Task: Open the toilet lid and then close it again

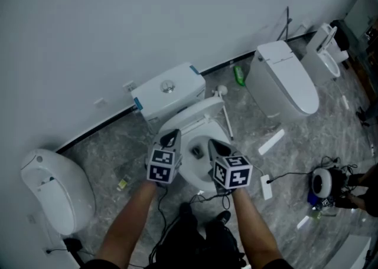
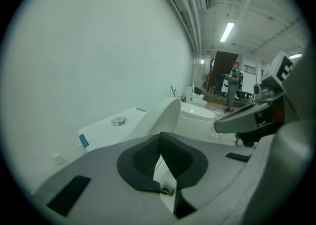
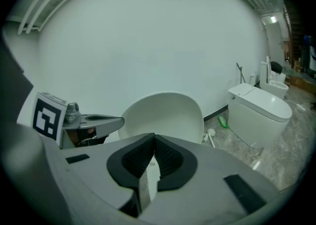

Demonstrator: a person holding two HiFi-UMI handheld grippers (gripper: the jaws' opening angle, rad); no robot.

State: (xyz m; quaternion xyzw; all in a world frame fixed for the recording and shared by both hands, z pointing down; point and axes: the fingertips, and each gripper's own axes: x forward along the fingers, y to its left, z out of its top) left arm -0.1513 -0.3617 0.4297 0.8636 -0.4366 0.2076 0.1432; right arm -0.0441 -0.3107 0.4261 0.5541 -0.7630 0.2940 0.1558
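Hovering over the toilet bowl (image 1: 190, 171), the left gripper (image 1: 171, 136) and right gripper (image 1: 212, 143) are both closed, empty. The toilet lid (image 1: 202, 111) stands raised.

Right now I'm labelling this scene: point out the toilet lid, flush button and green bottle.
toilet lid (image 3: 165, 113), right gripper view, middle of its raised inner face.
flush button (image 1: 168, 87), head view, its centre.
green bottle (image 1: 238, 75), head view, middle of its body.

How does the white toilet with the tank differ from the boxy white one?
The white toilet with the tank has its lid raised, the boxy white toilet its lid shut. The first's tank carries a round button; the second shows no tank. Both stand by the wall.
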